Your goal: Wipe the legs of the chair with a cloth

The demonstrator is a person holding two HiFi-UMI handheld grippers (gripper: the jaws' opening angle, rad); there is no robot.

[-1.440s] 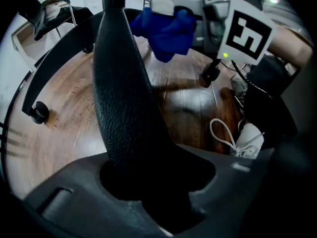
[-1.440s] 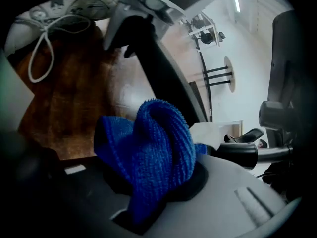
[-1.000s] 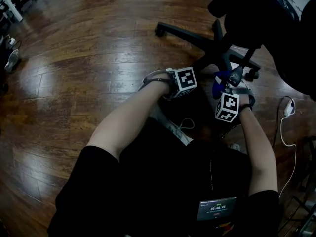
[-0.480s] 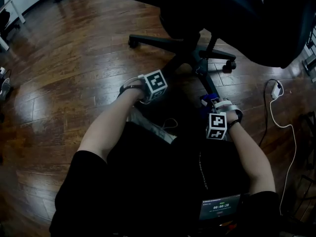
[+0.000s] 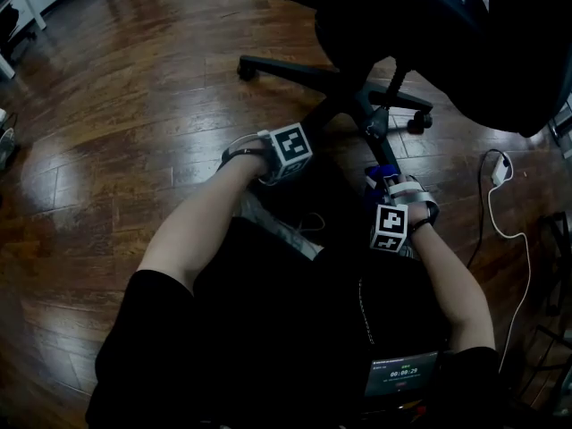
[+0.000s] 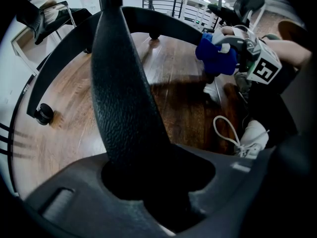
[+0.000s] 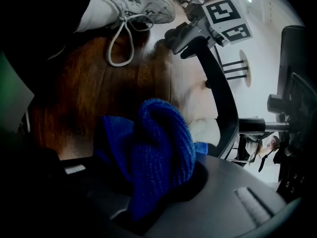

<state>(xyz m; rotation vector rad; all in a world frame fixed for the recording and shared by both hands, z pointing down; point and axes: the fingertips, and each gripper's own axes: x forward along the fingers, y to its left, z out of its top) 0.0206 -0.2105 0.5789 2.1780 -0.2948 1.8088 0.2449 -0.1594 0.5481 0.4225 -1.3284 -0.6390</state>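
The black chair's base spreads over the wooden floor under the dark seat. My left gripper points steeply down and is shut on one black chair leg, which runs up from the jaws. My right gripper is shut on a bunched blue cloth, which also shows in the head view against another leg. In the left gripper view the blue cloth sits at that gripper's tip. The left gripper on its leg shows in the right gripper view.
My white laced shoe rests on the floor between the two arms, close to both grippers. A white cable with a plug lies at the right. Castors end the chair's legs. More chairs and desks stand far off.
My right gripper with the blue cloth has moved along the chair leg, away from the hub and nearer to me. The left gripper has kept its hold.
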